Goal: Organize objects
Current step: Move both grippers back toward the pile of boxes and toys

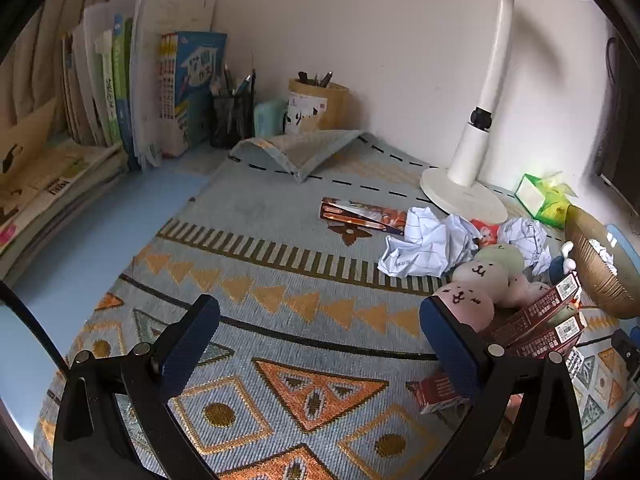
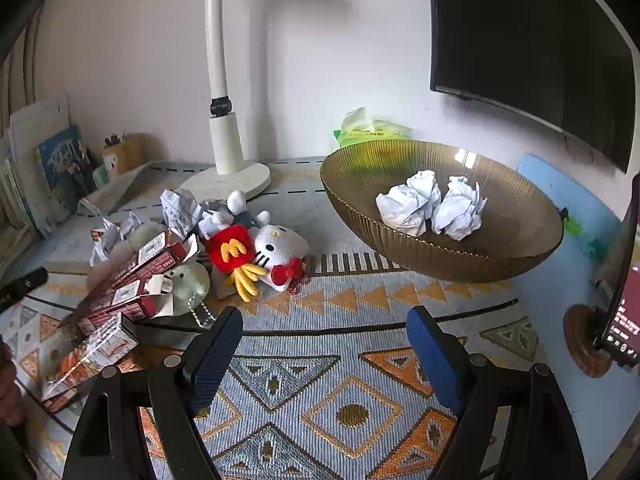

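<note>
I judge I'm between pickups: two paper balls already lie in the bowl, and both my left gripper and right gripper gape wide, empty, over the mat. Crumpled paper, boxes and plush toys remain piled beside the lamp. Next I'd lower one gripper around a paper ball and squeeze.
</note>
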The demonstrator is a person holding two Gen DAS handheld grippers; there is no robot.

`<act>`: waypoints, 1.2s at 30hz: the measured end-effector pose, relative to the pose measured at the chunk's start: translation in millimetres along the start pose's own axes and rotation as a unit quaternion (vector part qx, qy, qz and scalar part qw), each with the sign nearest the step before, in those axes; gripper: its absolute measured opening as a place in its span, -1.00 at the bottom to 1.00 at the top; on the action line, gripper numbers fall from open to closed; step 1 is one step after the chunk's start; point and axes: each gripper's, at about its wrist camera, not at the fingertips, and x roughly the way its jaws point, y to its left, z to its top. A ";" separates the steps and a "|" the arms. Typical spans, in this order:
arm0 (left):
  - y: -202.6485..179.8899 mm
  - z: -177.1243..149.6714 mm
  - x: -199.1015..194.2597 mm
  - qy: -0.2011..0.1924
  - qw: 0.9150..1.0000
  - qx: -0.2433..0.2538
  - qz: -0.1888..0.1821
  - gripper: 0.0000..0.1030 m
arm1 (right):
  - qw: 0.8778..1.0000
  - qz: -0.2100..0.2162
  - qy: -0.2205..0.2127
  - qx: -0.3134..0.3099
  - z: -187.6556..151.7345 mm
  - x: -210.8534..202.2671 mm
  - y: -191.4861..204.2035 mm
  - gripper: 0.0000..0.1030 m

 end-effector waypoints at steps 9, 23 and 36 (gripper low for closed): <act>18.3 0.3 1.8 0.008 0.999 -0.042 -0.028 0.95 | 0.999 -0.028 -0.008 -0.033 -1.7 -3.1 15.4 0.62; 10.6 0.2 0.5 0.022 0.998 -0.018 -0.053 0.95 | 0.999 0.026 0.005 0.021 1.0 -1.9 -4.0 0.62; -61.0 -39.0 -38.2 0.109 0.954 0.150 -0.236 0.95 | 0.997 0.072 0.030 -0.006 -0.8 3.0 5.8 0.62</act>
